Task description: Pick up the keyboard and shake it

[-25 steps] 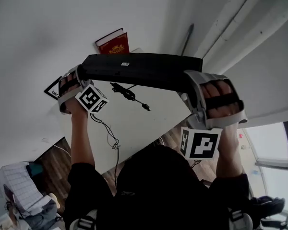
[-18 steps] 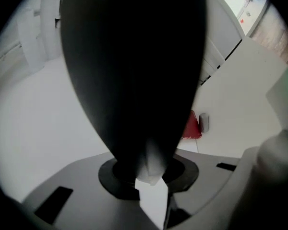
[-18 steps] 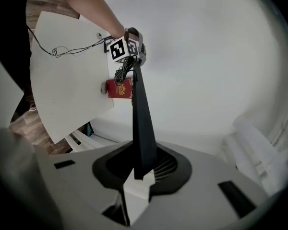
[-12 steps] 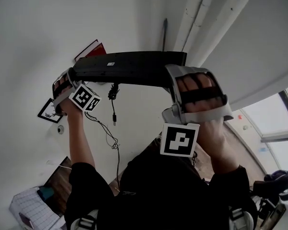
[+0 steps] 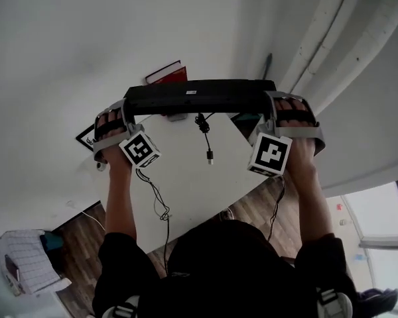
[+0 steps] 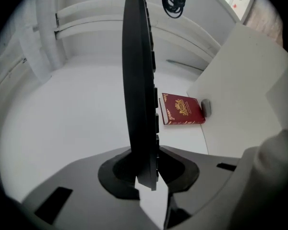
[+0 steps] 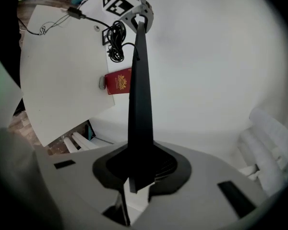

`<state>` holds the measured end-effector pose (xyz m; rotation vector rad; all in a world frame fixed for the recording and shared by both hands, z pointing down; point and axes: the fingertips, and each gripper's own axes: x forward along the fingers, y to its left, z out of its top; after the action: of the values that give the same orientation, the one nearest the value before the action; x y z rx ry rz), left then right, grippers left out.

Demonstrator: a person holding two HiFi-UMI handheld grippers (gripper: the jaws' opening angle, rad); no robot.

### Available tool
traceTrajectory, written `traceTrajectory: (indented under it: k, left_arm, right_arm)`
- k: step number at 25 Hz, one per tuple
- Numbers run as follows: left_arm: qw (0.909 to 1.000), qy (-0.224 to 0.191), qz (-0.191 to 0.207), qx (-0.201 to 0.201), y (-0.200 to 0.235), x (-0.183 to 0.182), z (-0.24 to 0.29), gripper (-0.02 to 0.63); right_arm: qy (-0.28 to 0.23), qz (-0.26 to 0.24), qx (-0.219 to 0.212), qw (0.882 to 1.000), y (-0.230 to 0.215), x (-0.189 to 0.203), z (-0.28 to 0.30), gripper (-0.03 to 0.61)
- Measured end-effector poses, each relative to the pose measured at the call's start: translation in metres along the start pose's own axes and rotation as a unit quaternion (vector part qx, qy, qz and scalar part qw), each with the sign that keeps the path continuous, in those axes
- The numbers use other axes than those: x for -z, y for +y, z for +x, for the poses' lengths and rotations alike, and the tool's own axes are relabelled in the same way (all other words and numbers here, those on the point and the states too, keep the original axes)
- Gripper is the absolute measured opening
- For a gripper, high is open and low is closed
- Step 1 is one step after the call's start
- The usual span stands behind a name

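The black keyboard (image 5: 202,97) spans from the left claw (image 5: 129,109) to the right claw (image 5: 270,103), each clenched on one end (its cable (image 5: 205,130) dangles between them), above the table (image 5: 186,184).

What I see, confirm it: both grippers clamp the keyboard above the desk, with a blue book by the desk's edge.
Not quite: the book is red, not blue, as the left gripper view shows. The rest holds: the left gripper and right gripper clamp the keyboard above the desk.
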<state>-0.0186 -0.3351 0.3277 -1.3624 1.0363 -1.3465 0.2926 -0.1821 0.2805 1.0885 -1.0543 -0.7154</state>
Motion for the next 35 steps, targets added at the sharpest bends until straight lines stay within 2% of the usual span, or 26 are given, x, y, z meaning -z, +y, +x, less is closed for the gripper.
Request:
traceTrajectory:
  k: [4,8,11,13,16,18,20,24,27,31,35]
  left_arm:
    - [0.9998,0.016,0.006,-0.007,0.001,0.022,-0.022,0.092]
    - [0.9983,0.057,0.009,-0.011,0.014,0.065,-0.058,0.095]
    - [0.9970,0.075,0.016,-0.011,0.011,0.079,-0.082,0.095]
    - [0.9956,0.092,0.017,-0.009,0.003,0.086,-0.091,0.095]
    - [0.9935,0.114,-0.006,0.006,-0.011,0.106,-0.107,0.094]
    - [0.9914,0.127,-0.024,0.020,-0.021,0.127,-0.124,0.094]
    - [0.9892,0.143,-0.023,0.020,-0.024,0.139,-0.143,0.092]
    - [0.9859,0.167,0.004,0.001,-0.012,0.130,-0.176,0.092]
    - [0.9811,0.193,0.015,-0.008,0.001,0.136,-0.203,0.094]
    - [0.9743,0.225,0.017,-0.001,0.010,0.146,-0.238,0.094]
    - [0.9708,0.239,0.026,0.003,0.010,0.139,-0.266,0.094]
  right_arm:
    - [-0.018,-0.026,0.019,0.999,0.000,-0.008,0.042,0.089]
    - [-0.068,-0.041,0.014,0.997,-0.008,-0.052,0.076,0.087]
    - [-0.099,-0.044,0.018,0.994,-0.005,-0.078,0.098,0.087]
    - [-0.130,-0.047,0.019,0.990,-0.002,-0.098,0.114,0.087]
    - [-0.184,-0.055,0.020,0.981,-0.001,-0.143,0.124,0.087]
    - [-0.207,-0.064,0.022,0.976,0.001,-0.174,0.121,0.089]
    - [-0.226,-0.068,0.026,0.971,0.003,-0.198,0.121,0.089]
    - [-0.265,-0.079,0.026,0.961,0.008,-0.225,0.138,0.089]
    - [-0.298,-0.074,0.029,0.951,0.001,-0.262,0.132,0.089]
    - [-0.325,-0.072,0.041,0.942,-0.010,-0.312,0.118,0.089]
    - [-0.354,-0.055,0.029,0.933,-0.019,-0.347,0.087,0.089]
